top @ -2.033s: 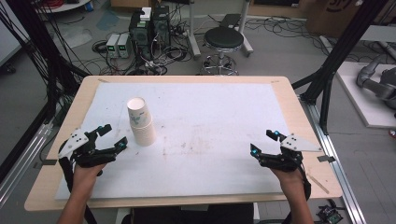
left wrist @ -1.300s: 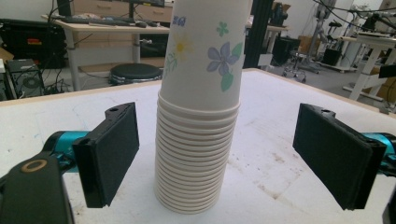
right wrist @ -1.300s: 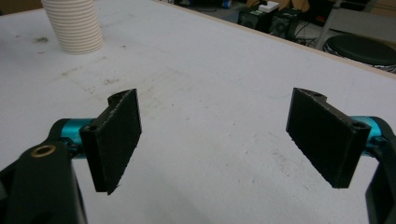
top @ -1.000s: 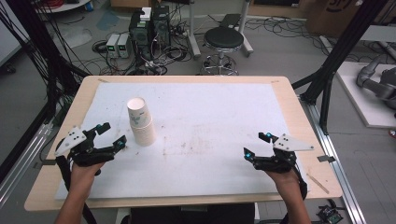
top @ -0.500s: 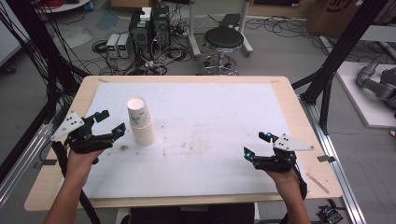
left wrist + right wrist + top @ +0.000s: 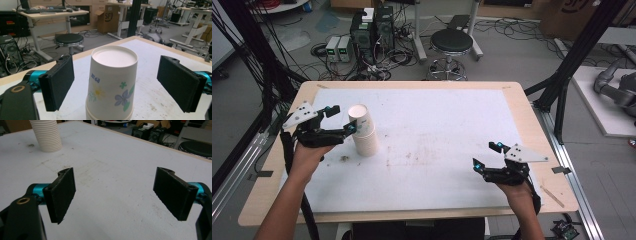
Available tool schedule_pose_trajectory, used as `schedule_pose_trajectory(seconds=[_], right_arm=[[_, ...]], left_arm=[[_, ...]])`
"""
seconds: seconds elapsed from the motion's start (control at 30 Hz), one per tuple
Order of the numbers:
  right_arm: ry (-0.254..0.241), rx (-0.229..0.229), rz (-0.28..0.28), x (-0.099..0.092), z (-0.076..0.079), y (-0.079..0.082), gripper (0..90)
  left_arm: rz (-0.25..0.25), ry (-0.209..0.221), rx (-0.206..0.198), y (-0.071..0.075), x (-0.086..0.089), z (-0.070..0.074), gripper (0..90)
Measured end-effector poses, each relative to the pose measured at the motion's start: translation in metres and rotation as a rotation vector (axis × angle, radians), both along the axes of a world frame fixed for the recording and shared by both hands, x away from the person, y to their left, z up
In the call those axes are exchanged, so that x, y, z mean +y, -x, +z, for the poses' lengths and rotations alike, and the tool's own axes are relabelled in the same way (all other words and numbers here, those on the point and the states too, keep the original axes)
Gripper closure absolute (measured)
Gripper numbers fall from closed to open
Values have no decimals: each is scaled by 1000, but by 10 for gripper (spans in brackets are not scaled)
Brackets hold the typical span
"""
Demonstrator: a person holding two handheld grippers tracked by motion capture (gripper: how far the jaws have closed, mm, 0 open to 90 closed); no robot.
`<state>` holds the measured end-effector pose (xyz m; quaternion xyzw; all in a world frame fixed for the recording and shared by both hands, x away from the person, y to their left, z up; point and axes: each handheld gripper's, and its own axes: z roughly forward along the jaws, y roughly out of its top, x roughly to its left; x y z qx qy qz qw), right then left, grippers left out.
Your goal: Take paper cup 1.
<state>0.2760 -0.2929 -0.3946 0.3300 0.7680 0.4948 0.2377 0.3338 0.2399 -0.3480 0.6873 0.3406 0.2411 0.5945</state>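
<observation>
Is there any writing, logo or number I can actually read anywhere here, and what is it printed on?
"SF" on the cardboard box under the far desk, seen in the left gripper view.
Small blue print on the top paper cup above its flower pattern: too blurred to read.
Partial dark lettering on the cardboard box at the top right of the high view: cut off, not readable.

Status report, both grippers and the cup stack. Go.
Left gripper open, jaws either side of the cup stack, not touching. Right gripper open, over bare table. Nothing in the way.

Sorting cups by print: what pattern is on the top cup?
Flowers on white top cup, clearest in the left gripper view.
</observation>
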Motion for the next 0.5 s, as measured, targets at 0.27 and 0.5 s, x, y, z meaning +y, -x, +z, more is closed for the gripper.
schedule_pose_trajectory(seconds=[0.27, 0.5], right_arm=[[-1, 3, -2, 0, -1, 0, 183], [-2, -3, -6, -1, -1, 0, 183]], left_arm=[[-8, -24, 24, -15, -14, -1, 143], [-19, -42, 52, -25, -21, -7, 182]])
